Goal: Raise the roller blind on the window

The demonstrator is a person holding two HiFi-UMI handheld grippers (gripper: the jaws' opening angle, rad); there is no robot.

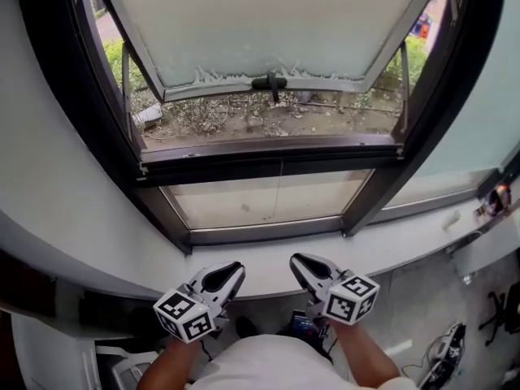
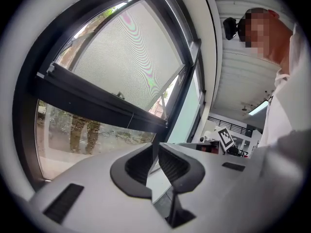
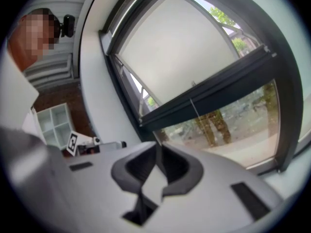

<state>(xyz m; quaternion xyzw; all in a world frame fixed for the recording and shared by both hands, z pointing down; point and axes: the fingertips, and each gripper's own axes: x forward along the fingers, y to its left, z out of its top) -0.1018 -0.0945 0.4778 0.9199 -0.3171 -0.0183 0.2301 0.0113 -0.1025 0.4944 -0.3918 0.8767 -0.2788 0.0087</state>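
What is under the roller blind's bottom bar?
Below the bottom bar, bare ground with scrubby plants shows outside. The roller blind covers everything above, hiding that view.

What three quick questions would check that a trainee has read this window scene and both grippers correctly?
1. True or false: the left gripper grips the thin cord that hangs from the dark bar.
2. The right gripper is: A wide open; B shut and empty; C shut on the window handle.
3. What stands outside, seen through the lower pane?
Key: 1 false, it is shut on nothing. 2 B. 3 a person, only the legs showing.
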